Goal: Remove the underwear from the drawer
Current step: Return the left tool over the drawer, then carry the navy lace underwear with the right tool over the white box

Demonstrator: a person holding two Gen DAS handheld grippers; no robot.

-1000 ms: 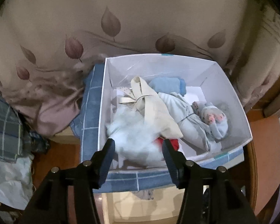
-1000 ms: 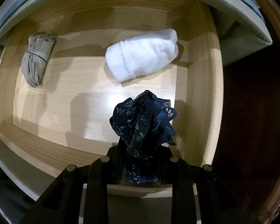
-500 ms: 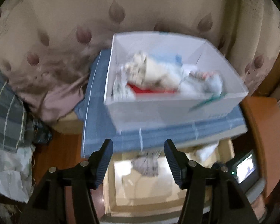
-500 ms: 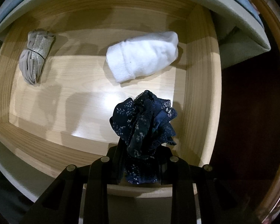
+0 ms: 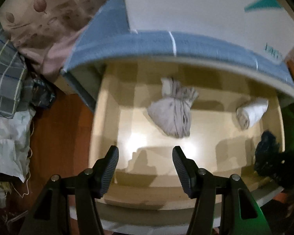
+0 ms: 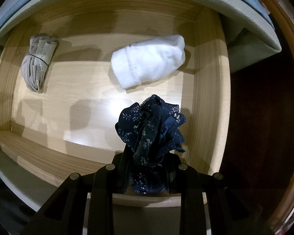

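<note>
An open wooden drawer (image 6: 207, 101) holds a beige bundled garment (image 6: 38, 62) at the left and a white rolled garment (image 6: 149, 60) at the back right. My right gripper (image 6: 148, 168) is shut on dark blue patterned lace underwear (image 6: 149, 129), held above the drawer's front right part. In the left wrist view my left gripper (image 5: 145, 156) is open and empty above the drawer (image 5: 105, 105), with the beige bundle (image 5: 172, 111) ahead of it, the white roll (image 5: 250, 111) to the right and the dark underwear (image 5: 268, 148) at the far right.
A white box (image 5: 196, 5) stands on a blue checked cloth (image 5: 147, 43) above the drawer. Leaf-patterned fabric (image 5: 41, 19), a plaid cloth (image 5: 4, 78) and white plastic (image 5: 7, 137) lie to the left. Dark wooden furniture (image 6: 264, 117) is to the right of the drawer.
My left gripper has swung down from the white box to over the open drawer, still open. My right gripper keeps hold of the dark underwear and has barely moved.
</note>
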